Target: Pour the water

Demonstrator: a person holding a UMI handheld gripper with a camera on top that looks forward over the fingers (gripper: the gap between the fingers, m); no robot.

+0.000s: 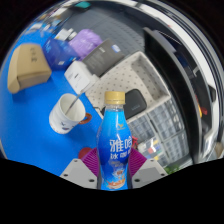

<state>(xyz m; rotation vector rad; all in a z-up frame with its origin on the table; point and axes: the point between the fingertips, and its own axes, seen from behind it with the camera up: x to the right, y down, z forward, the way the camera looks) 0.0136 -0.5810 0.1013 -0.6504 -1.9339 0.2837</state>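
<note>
Nearest, clamped upright between the gripper (113, 172) pads — a blue bottle (115, 143) with an orange cap, label facing back, both fingers (80, 170) pressing its lower body. At ten o'clock from the cap, just beside it on the blue table (30, 120), a white paper cup (67, 112), mouth open. Farther at eleven, a cardboard box (27, 64). Carry step, seemingly; cap on — needs removing, then tilting toward the cup. Held level, no tilt yet.

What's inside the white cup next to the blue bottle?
The white cup stands on the blue table, tilted in view. Its inside looks dim and seems empty, but its bottom is hidden by the rim. The blue bottle stands between the fingers.
</note>
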